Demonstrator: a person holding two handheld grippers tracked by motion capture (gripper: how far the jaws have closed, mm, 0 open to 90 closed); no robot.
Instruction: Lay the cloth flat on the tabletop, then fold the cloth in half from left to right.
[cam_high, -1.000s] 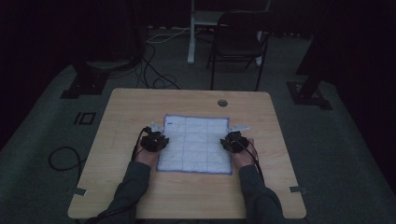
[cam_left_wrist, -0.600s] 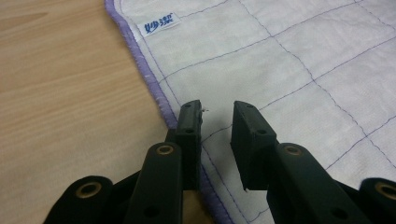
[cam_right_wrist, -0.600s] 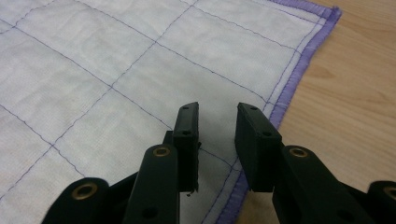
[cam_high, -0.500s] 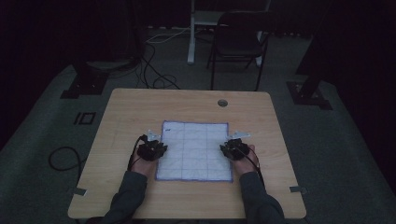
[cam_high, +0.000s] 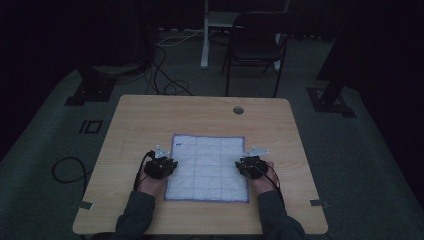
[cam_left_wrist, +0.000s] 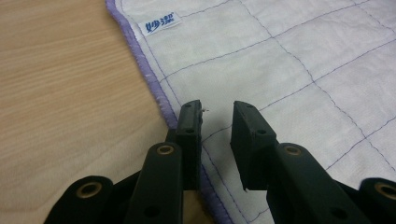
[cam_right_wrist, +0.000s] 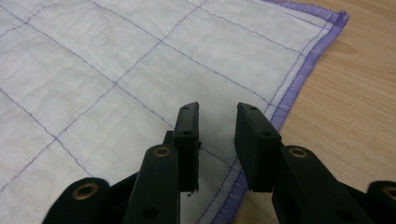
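High view: a white quilted cloth (cam_high: 207, 167) with a purple stitched border lies flat on the wooden table (cam_high: 140, 120), toward the person's edge of it. The left gripper (cam_high: 160, 159) sits at the cloth's left border and the right gripper (cam_high: 251, 160) at its right border, one on each side of the cloth, both about halfway along those borders.

Left gripper view: the left gripper's jaws stand partly open above the cloth just inside its purple border, with a gap between them and nothing clamped. A small white label (cam_left_wrist: 160, 23) with blue lettering is sewn near the cloth's far corner.

Right gripper view: the right gripper's jaws are likewise parted, hovering over the cloth just inside its purple border, and they grip nothing. Bare table wood shows beyond that border.
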